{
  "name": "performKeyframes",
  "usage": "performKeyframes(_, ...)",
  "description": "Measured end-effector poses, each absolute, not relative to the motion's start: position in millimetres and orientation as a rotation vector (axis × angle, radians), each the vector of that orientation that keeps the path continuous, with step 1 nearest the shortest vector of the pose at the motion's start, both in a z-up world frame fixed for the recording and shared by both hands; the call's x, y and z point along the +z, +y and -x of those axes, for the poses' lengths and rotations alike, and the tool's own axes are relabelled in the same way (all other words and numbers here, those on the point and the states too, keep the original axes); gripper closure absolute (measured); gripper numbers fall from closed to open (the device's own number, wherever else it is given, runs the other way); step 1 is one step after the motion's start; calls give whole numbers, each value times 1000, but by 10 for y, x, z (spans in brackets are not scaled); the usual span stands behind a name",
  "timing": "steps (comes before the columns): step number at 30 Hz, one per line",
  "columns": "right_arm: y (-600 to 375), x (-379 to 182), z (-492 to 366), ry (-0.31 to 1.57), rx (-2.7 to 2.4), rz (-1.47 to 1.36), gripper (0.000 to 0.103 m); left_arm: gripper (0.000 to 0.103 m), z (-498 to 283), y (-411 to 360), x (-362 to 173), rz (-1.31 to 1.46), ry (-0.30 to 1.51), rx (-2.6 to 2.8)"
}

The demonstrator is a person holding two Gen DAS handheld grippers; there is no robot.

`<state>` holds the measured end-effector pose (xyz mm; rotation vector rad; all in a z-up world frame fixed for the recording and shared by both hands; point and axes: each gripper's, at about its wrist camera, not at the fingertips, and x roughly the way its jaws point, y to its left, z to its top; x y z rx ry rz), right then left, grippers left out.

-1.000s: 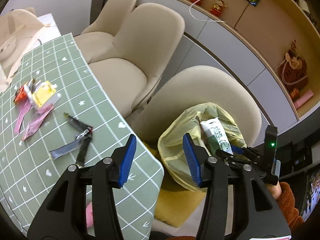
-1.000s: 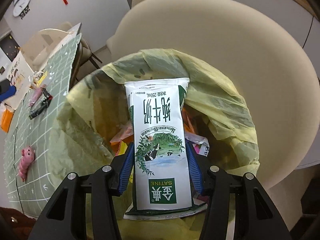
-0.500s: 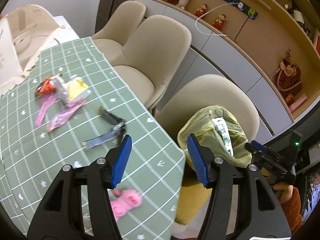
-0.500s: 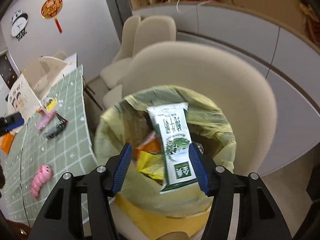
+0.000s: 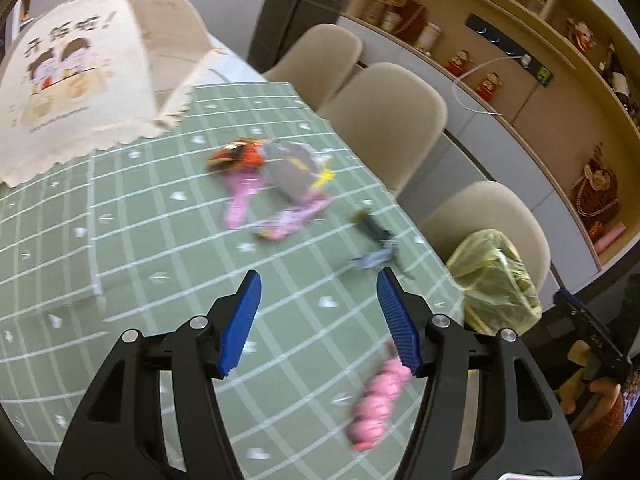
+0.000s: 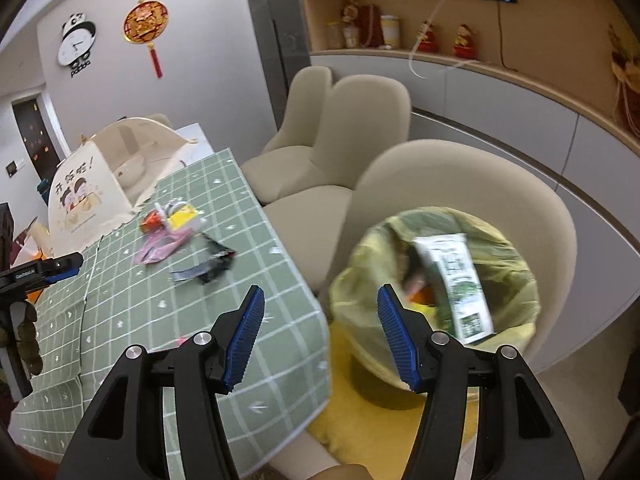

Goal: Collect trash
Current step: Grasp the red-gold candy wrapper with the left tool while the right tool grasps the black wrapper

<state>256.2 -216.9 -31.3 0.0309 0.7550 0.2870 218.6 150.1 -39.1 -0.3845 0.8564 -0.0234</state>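
over green checked counter, left gripper hanging empty, jaws opening. wrapper pile lying ahead. right gripper gaping empty beside yellow trash bag, milk carton sitting inside. judging: reaching for next scrap; next move needing descent onto wrappers.

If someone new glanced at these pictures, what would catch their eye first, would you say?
Probably the bright wrappers heaped mid-table on the green checked tablecloth. Next, the yellow trash bag on the beige chair beside the table, a white milk carton inside. The pink toy lies near the table's edge.
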Motion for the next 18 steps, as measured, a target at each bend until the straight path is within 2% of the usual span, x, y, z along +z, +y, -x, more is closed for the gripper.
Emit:
performKeyframes(8, -1537, -281, -2520, 746, 337, 4, 47, 45, -2236, 2041, -540, 364, 808, -27)
performKeyframes(14, -1360, -421, -2811, 796, 342, 18, 47, 44, -2687, 2145, -635, 324, 771, -91)
performKeyframes(18, -1273, -546, -3025, 812, 357, 30, 47, 44, -3200, 2181, -735, 205, 793, -109)
